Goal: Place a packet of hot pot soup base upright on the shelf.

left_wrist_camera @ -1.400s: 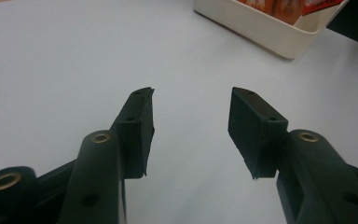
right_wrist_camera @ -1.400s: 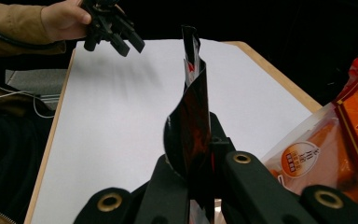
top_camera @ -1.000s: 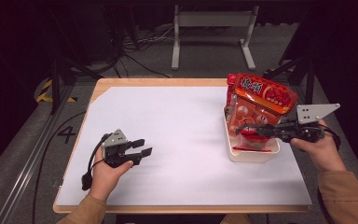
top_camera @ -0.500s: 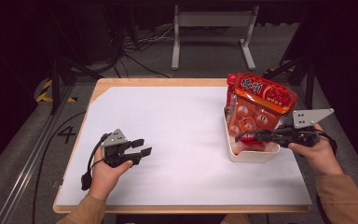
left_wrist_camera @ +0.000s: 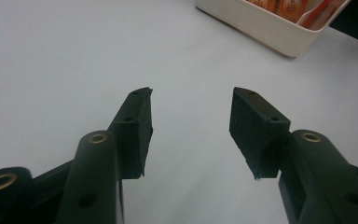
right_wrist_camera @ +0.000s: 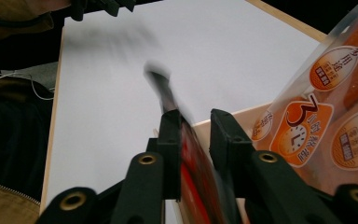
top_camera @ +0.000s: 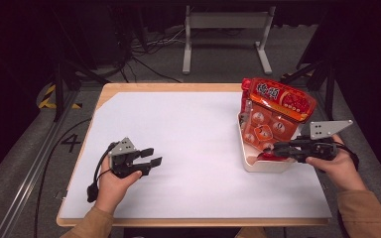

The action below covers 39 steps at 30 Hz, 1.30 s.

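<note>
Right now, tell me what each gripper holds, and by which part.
Nothing is held. The left gripper stands open and empty; the right gripper's jaws have just been opening, the red packet's edge loose between them.

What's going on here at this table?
A person works two hand-held tools over a white-covered table. The right claw is at the near end of a white bin that holds a large red snack bag standing upright. Its jaws have just been opening, with a thin red packet between them; the blur hides whether they grip it. The left claw is open and empty, low over bare table.
</note>
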Motion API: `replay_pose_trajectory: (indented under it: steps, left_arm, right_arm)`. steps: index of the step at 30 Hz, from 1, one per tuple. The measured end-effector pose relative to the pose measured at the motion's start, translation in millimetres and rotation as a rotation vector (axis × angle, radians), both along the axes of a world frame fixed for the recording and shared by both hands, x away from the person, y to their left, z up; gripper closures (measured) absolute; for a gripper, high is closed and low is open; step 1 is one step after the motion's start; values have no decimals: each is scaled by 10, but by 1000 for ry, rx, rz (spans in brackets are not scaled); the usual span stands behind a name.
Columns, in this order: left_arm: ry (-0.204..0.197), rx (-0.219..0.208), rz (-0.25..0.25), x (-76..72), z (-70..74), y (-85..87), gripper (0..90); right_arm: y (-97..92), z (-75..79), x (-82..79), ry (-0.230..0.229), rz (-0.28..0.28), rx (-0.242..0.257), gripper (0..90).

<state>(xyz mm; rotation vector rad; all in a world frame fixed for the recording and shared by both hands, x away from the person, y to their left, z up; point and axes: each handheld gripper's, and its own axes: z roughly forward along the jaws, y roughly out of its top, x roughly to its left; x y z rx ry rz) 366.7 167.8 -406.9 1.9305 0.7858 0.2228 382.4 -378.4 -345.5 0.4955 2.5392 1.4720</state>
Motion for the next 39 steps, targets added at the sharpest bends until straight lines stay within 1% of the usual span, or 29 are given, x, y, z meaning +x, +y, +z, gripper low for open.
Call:
replay_pose_trajectory:
  steps: [1, 2, 3, 4, 6, 9, 12, 13, 14, 15, 16, 20, 23, 25, 26, 27, 28, 29, 30, 31, 32, 34, 36, 39]
  left_arm:
    - [2, -3, 0, -2, 2, 0, 498]
    - [4, -5, -1, -3, 4, 1, 497]
    - [9, -5, 0, -6, 6, 3, 496]
    - [8, -5, 1, -5, 6, 6, 494]
    - [4, -6, 5, 0, 5, 9, 493]
    - [3, -10, 3, 0, 10, 7, 491]
    - [-1, -8, 1, 1, 18, 9, 489]
    - [-5, -7, 1, 2, 23, 17, 490]
    - [-1, -11, 1, -2, 25, 19, 490]
    - [-1, -11, 1, -2, 25, 19, 489]
    - [-6, -9, 3, -8, 31, 31, 489]
    - [-2, -14, 7, -36, 41, 47, 488]
    - [-13, -11, 11, -66, 45, 85, 485]
    - [-9, -12, 13, -77, 49, 96, 483]
    - [-17, -8, 16, -102, 63, 143, 480]
    - [-17, -8, 16, -102, 63, 143, 478]
    - [-12, -15, 22, -120, 67, 158, 472]
    - [-15, -18, 25, -132, 72, 178, 466]
    - [-23, -15, 32, -159, 85, 221, 462]
    - [-23, -15, 32, -159, 85, 221, 458]
    - [-27, -15, 35, -184, 90, 262, 450]
    - [-22, -12, 41, -203, 93, 289, 445]
    - [-27, -14, 49, -225, 92, 341, 436]
    - [-23, -15, 54, -262, 89, 396, 425]
  right_arm:
    - [0, -1, -1, 1, -6, -1, 666]
    - [6, -7, -7, 25, -14, 14, 595]
    - [13, -11, -13, 35, -16, 30, 557]
    - [20, -10, -22, 36, -18, 36, 544]
    - [34, 7, -34, 31, -22, 32, 512]
    - [52, 48, -54, 21, -23, 48, 489]
    - [91, 118, -95, -9, -23, 55, 452]
    - [105, 143, -107, -21, -27, 54, 449]
    - [118, 172, -122, -29, -30, 53, 449]
    - [118, 172, -122, -29, -30, 53, 449]
    - [142, 235, -150, -54, -43, 60, 446]
    - [213, 366, -208, -90, -67, 85, 444]
    - [329, 452, -265, -103, -87, 103, 436]
    - [405, 490, -296, -113, -98, 106, 427]
    - [461, 518, -318, -120, -109, 110, 424]
    - [506, 540, -336, -123, -115, 112, 423]
    - [553, 557, -352, -127, -121, 116, 417]
    - [600, 569, -367, -129, -130, 120, 412]
    - [645, 573, -379, -132, -136, 125, 403]
    - [645, 573, -379, -132, -136, 125, 403]
    - [722, 547, -391, -132, -140, 140, 388]
    - [752, 524, -397, -133, -150, 145, 387]
    - [819, 483, -416, -123, -162, 164, 385]
    - [930, 440, -454, -132, -186, 190, 368]
